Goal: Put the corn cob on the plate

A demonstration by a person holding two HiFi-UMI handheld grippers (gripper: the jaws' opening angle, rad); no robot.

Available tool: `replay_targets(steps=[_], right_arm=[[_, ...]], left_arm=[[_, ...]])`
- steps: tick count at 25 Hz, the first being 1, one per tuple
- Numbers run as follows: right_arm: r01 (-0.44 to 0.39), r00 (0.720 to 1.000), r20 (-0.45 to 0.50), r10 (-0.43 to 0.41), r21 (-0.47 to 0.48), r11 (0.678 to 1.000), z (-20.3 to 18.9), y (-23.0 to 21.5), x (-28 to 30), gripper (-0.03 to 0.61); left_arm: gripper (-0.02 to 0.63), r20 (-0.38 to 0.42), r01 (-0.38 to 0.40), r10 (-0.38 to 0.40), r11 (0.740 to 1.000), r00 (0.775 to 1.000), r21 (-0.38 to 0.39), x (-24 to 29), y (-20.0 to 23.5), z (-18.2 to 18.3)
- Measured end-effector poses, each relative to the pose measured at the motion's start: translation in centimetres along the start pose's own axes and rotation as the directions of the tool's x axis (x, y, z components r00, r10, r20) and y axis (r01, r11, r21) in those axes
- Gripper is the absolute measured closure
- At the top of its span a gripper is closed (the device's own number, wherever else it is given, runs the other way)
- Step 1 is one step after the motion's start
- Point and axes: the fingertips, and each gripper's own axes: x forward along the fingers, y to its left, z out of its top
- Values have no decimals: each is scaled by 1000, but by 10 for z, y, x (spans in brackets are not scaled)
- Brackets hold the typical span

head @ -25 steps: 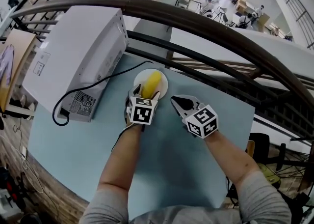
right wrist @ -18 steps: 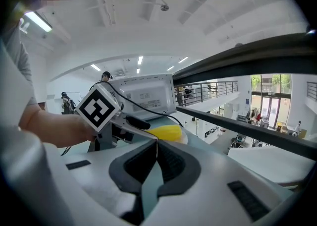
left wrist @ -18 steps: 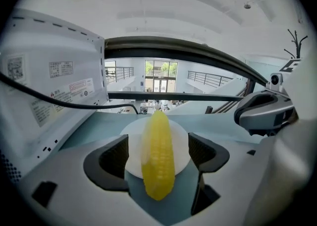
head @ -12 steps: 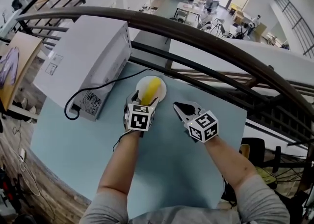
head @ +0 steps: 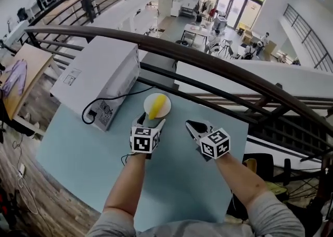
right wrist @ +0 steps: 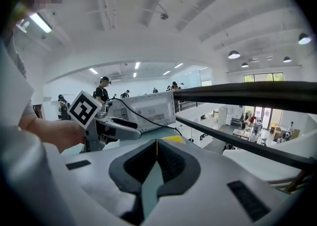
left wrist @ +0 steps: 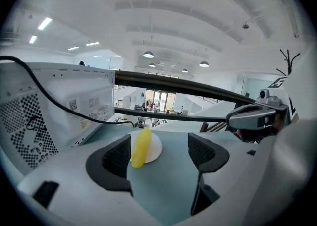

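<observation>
A yellow corn cob (head: pixel 156 106) lies on a small white plate (head: pixel 166 107) at the far side of the pale blue table (head: pixel 78 153). My left gripper (head: pixel 150 122) hovers just short of the plate. It is open and its jaws widened a little within the last second, with nothing between them. In the left gripper view the corn cob (left wrist: pixel 141 145) and plate (left wrist: pixel 155 149) lie beyond the left gripper's (left wrist: pixel 159 151) spread pads. My right gripper (head: pixel 193 126) hangs to the right of the plate. In the right gripper view the right gripper (right wrist: pixel 157 158) is shut and holds nothing.
A white boxy machine (head: pixel 99 77) with a black cable (head: pixel 112 98) stands on the table's left side, close to the plate. A dark curved railing (head: pixel 208 56) runs just past the table's far edge, with a drop to a lower hall behind it.
Both grippers have lifted and drawn back from the plate. The left jaws, which stood around the cob's near end, are now apart from it. The cob stays on the plate.
</observation>
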Motion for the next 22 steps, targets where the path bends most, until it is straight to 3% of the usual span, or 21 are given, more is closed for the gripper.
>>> replay_targets(steps=[5, 11, 18, 22], right_arm=[[9, 1000, 15, -9, 17, 1000, 5, 14, -46, 560], [14, 999, 46, -16, 37, 999, 4, 36, -106, 560], [-10, 996, 92, 4, 70, 997, -7, 64, -187, 561], [-56, 995, 87, 51, 51, 997, -17, 90, -237, 560]], left_arm=[[244, 130, 74, -68, 996, 989, -41, -50, -38, 16], [255, 164, 139, -133, 990, 977, -28, -115, -91, 4], [450, 231, 144, -129, 988, 964, -52, -202, -169, -27], [529, 264, 136, -101, 984, 959, -118, -247, -223, -44]])
